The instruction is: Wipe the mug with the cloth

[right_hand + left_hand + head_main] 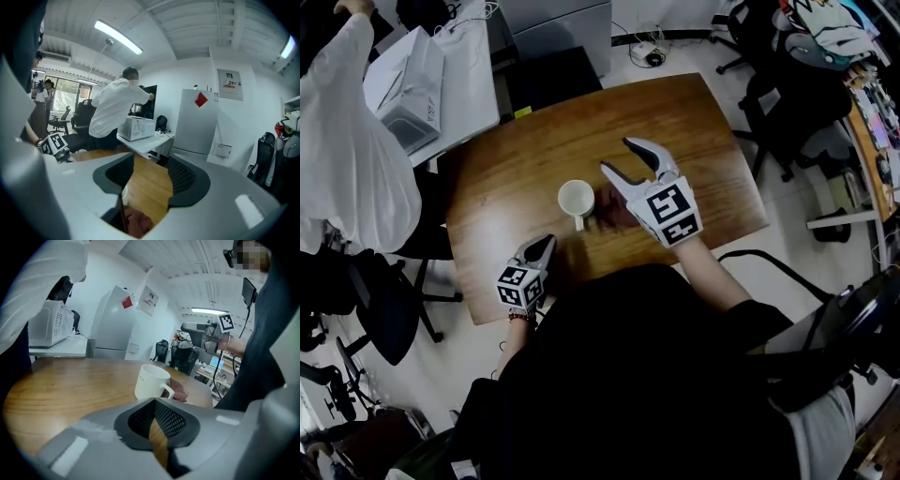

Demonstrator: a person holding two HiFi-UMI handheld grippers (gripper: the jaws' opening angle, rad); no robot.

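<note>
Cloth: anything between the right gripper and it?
Nothing visible. The right gripper hovers open over the cloth, which shows between its jaws. The mug stands beside the cloth, not in the way.

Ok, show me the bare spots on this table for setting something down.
Bare wood: the far strip of the table beyond the mug, and the left end beside it. Crowded: mug, cloth and right tool cluster mid-table; left tool sits at the near edge.
</note>
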